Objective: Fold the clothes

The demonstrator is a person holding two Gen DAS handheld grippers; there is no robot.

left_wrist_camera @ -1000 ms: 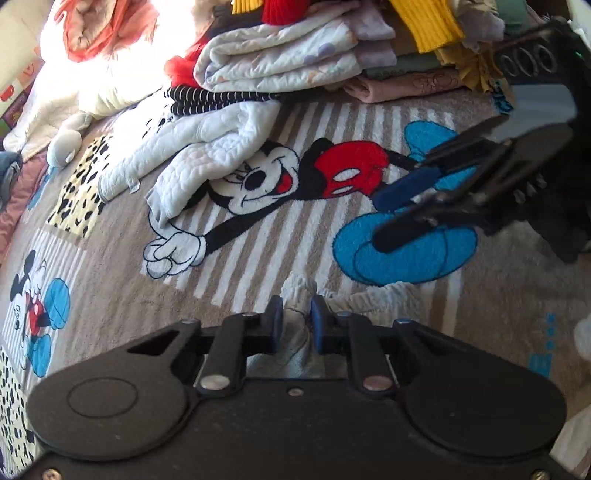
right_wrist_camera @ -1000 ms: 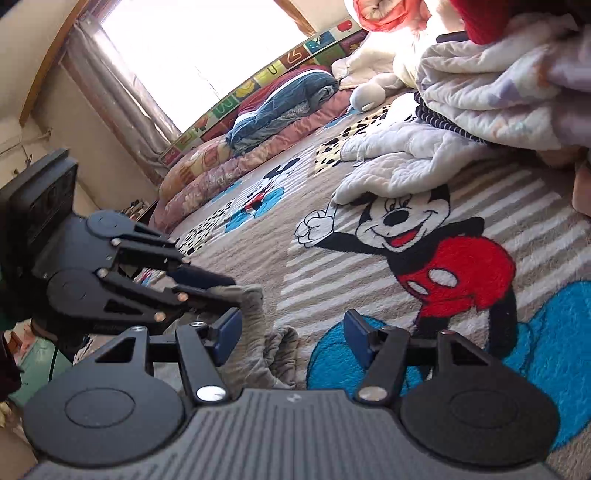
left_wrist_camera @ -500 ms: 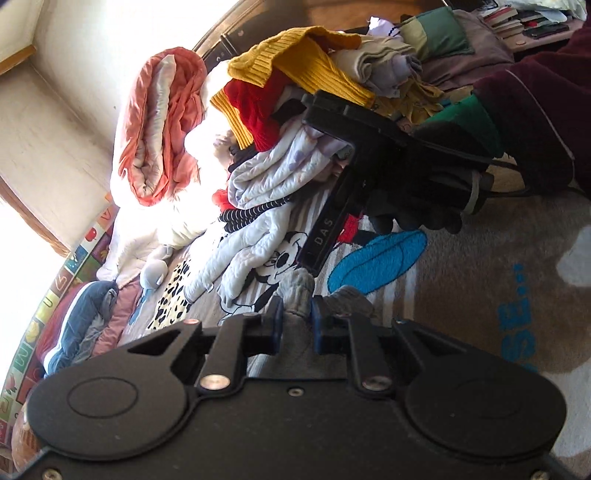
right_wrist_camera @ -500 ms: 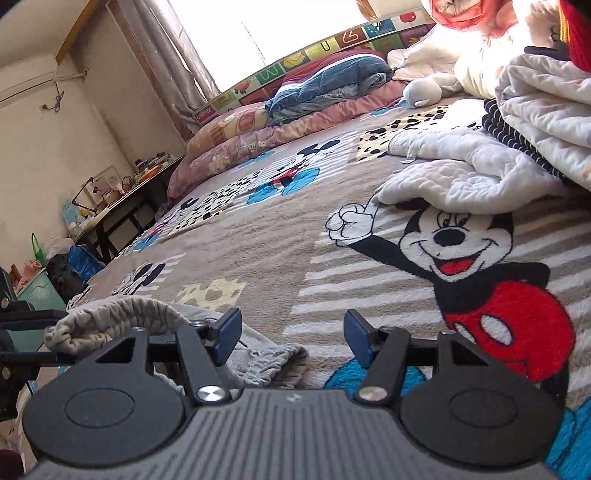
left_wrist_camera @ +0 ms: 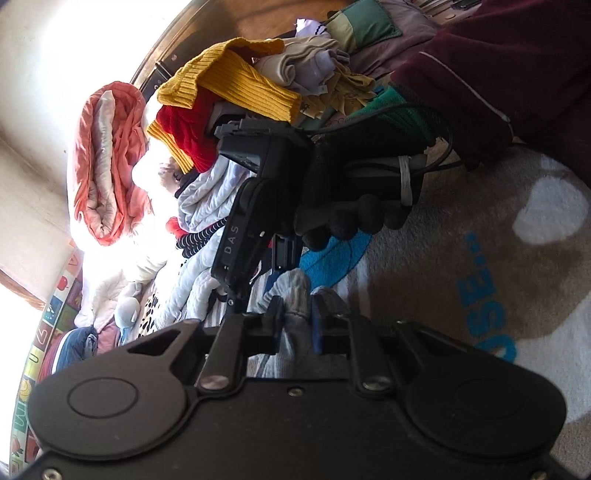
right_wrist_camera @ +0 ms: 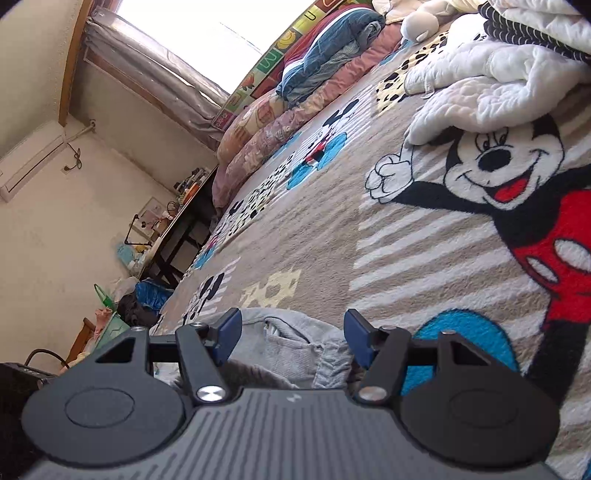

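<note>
While left gripper (left_wrist_camera: pixel 296 328) pinches grey garment (left_wrist_camera: pixel 295 295) | right gripper (right_wrist_camera: pixel 291 338) agape | Mickey blanket (right_wrist_camera: pixel 461 229)

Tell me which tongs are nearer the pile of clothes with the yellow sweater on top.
Right. In the left wrist view the right tongs hang between the camera and the pile; the left tongs, clamping the grey garment, sit farther back.

A Mickey Mouse blanket (right_wrist_camera: pixel 424 236) spreads ahead of the tool, with 1 white stuffed toy (right_wrist_camera: pixel 419 24) far ahead, a cluttered dark desk (right_wrist_camera: pixel 177 236) off to the left, and a curtained window (right_wrist_camera: pixel 192 48) (very bright) above that.
</note>
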